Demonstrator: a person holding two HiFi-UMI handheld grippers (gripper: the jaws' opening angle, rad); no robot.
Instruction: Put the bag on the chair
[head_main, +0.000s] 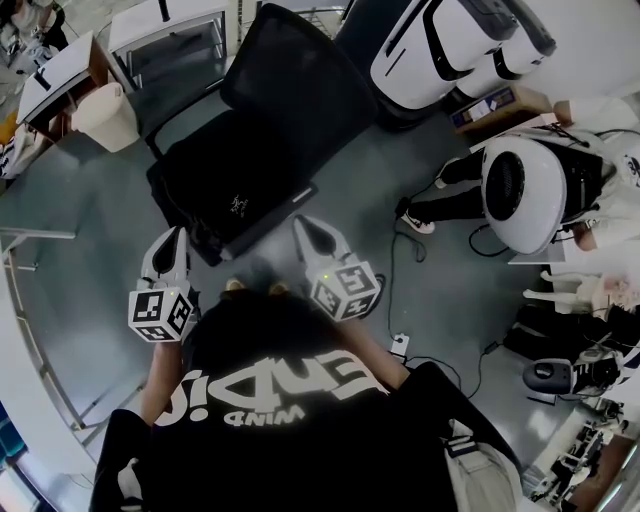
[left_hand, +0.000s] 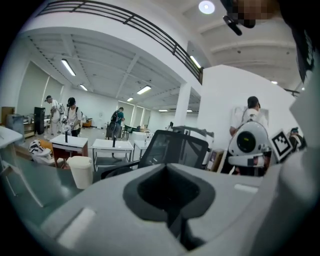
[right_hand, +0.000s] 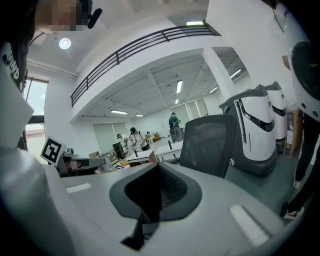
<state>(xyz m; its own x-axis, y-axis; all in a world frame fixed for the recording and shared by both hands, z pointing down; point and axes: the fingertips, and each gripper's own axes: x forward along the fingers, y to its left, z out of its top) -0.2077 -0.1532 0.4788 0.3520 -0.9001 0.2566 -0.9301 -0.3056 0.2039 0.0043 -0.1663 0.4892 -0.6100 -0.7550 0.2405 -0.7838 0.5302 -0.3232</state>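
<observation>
A black office chair (head_main: 300, 85) stands on the grey floor just ahead of me. On its seat lies a flat black bag (head_main: 235, 190) with a small white logo, hard to tell apart from the dark seat. My left gripper (head_main: 177, 238) hovers by the seat's near left corner, shut and empty. My right gripper (head_main: 308, 228) is at the near right corner, also shut with nothing in it. The left gripper view shows the closed left gripper (left_hand: 169, 172) below the chair's backrest (left_hand: 172, 147). The right gripper (right_hand: 159, 175) in its own view points past the backrest (right_hand: 207, 142).
A white bin (head_main: 105, 115) stands left of the chair beside white desks (head_main: 165, 30). Large white robots (head_main: 460, 40) and a round white machine (head_main: 525, 190) stand to the right, with a person's legs (head_main: 445, 205) and floor cables (head_main: 400, 300) nearby. Several people stand far off.
</observation>
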